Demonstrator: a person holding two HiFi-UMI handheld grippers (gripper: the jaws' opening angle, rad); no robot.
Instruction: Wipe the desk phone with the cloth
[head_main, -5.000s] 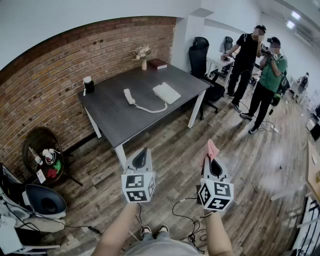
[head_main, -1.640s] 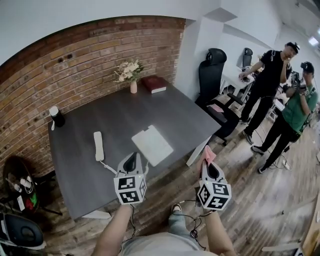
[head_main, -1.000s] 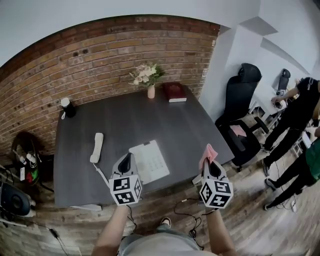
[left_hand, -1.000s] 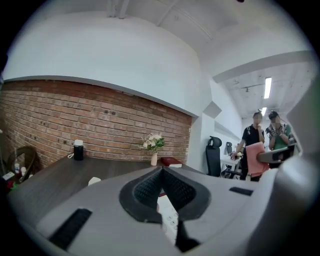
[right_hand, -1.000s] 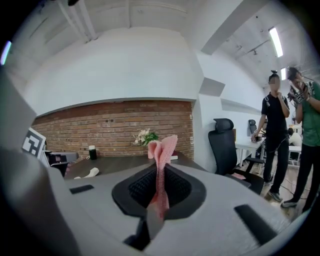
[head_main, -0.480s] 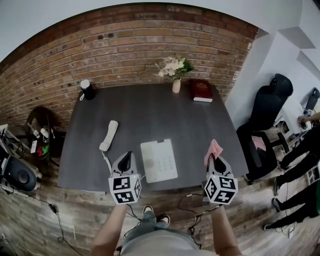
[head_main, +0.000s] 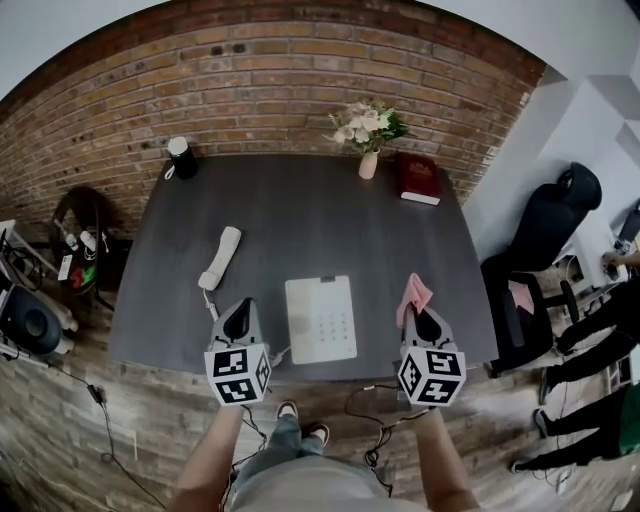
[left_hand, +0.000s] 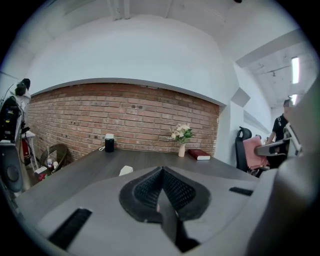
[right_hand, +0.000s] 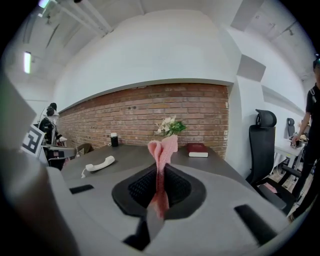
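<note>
The white desk phone base (head_main: 321, 318) lies near the front edge of the dark grey desk (head_main: 300, 225). Its white handset (head_main: 219, 257) (right_hand: 100, 163) rests off the base to the left, joined by a cord. My left gripper (head_main: 241, 314) hovers left of the base, shut with nothing in it (left_hand: 161, 176). My right gripper (head_main: 417, 312) hovers right of the base, shut on a pink cloth (head_main: 414, 294) (right_hand: 162, 150) that sticks up out of the jaws.
At the desk's back edge stand a vase of flowers (head_main: 368, 130) and a red book (head_main: 419, 180); a black cup (head_main: 181, 157) sits at the back left corner. A black office chair (head_main: 545, 225) is to the right, with people beyond it.
The view has swung round to face the desk squarely, and the desk has come nearer. Both grippers now hang over its front edge, either side of the phone base.
</note>
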